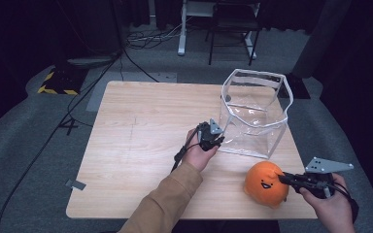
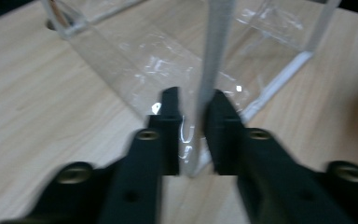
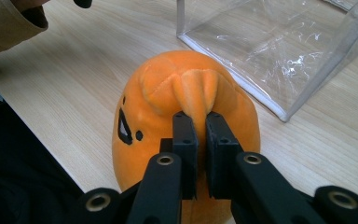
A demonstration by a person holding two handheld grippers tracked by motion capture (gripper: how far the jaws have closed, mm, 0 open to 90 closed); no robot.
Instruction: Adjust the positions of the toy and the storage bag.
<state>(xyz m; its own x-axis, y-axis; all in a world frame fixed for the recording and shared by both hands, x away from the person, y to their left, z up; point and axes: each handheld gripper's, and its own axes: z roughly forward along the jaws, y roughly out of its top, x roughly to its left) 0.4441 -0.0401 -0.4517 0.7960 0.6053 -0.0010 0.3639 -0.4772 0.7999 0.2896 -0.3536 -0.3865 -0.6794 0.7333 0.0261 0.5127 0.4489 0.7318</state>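
pinching only a fold of the orange plush [image 3: 186, 112], the right hand-held gripper [image 3: 196, 123] could lose it; left hand-held gripper [image 2: 193, 112], clamped on the clear bag's rim [image 2: 212, 60] ahead, may tip it on the bench [image 1: 141, 141].

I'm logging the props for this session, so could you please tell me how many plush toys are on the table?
1. The orange plush toy sits near the table's front right corner, beside the clear bag, pinched by the right tongs. Nothing seems hidden.
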